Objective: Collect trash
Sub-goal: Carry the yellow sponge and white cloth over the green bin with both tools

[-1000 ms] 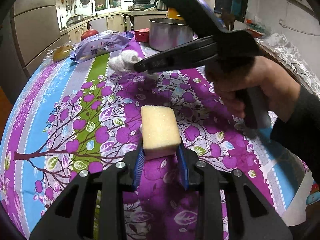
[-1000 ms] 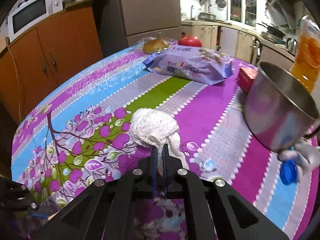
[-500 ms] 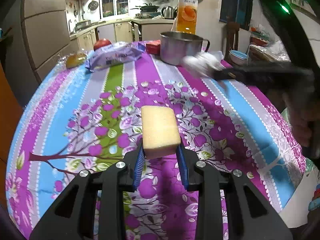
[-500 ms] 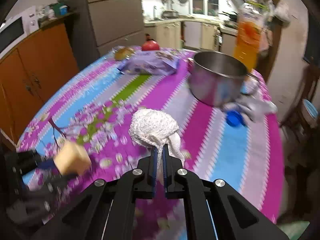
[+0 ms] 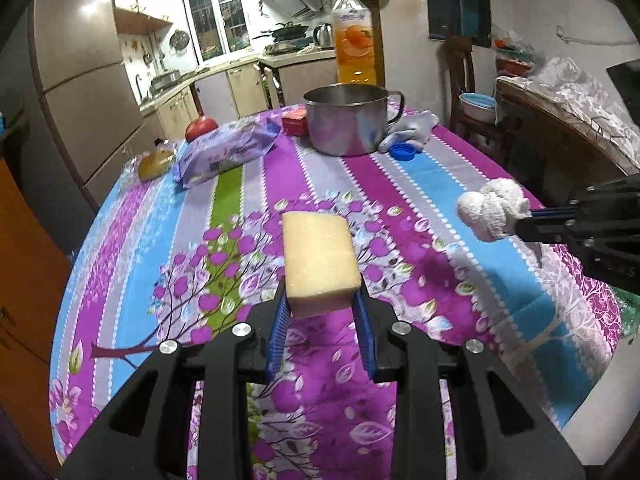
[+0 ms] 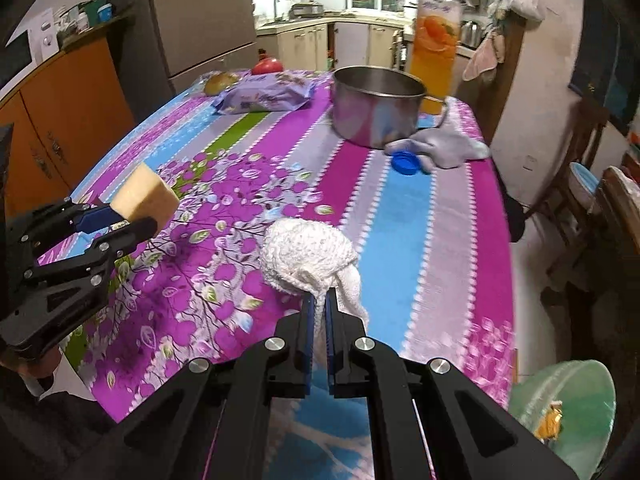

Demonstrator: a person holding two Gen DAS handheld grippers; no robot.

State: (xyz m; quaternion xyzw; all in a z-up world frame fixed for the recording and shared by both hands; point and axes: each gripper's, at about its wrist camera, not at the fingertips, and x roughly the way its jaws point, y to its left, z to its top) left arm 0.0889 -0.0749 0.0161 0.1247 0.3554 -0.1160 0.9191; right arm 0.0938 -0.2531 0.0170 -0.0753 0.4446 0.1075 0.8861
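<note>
My left gripper (image 5: 322,314) is shut on a yellow sponge (image 5: 318,258) and holds it above the purple flowered tablecloth (image 5: 240,216). My right gripper (image 6: 319,312) is shut on a white knitted rag (image 6: 308,256), held above the table near its right front edge. The rag (image 5: 492,210) and the right gripper (image 5: 528,220) show at the right of the left wrist view. The sponge (image 6: 144,196) and the left gripper (image 6: 120,220) show at the left of the right wrist view. A green bin with a plastic liner (image 6: 560,412) sits on the floor at the lower right.
A steel pot (image 5: 346,124), an orange juice bottle (image 5: 354,46), a grey cloth (image 6: 440,148), a blue bottle cap (image 6: 406,162), a purple packet (image 5: 228,152), a red box (image 5: 294,122), a bun (image 5: 154,162) and a red fruit (image 5: 201,128) stand at the table's far end. Chairs stand at the right.
My right gripper has carried the rag from the table's middle to the right and back towards the front edge. My left gripper holds the sponge as before and has lifted a little.
</note>
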